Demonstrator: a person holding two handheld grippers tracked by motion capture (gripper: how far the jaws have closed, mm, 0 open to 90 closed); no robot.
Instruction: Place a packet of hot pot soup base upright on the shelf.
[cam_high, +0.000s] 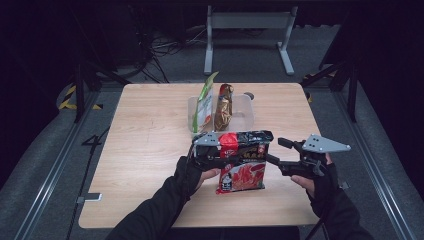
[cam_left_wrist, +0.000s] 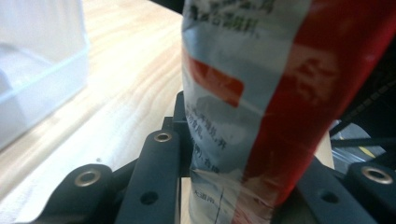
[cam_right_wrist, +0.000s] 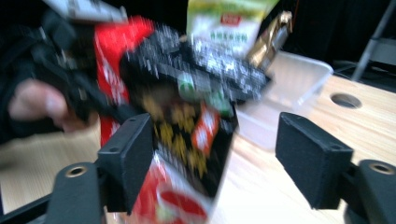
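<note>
Packet (red-and-black noodle bag) stands upright on the counter, at 6 o'clock of the clear tub. Left claw clamped on its 9 o'clock edge. Right claw released, jaws wide, nearer pad just beside the bag.

One red-and-black printed foil noodle packet. One clear rectangular plastic tub, containing two upright packets: one green-and-white snack packet and one brown-and-gold wrapped packet. Two black hand-held grippers: left, right. One wooden bench.
</note>
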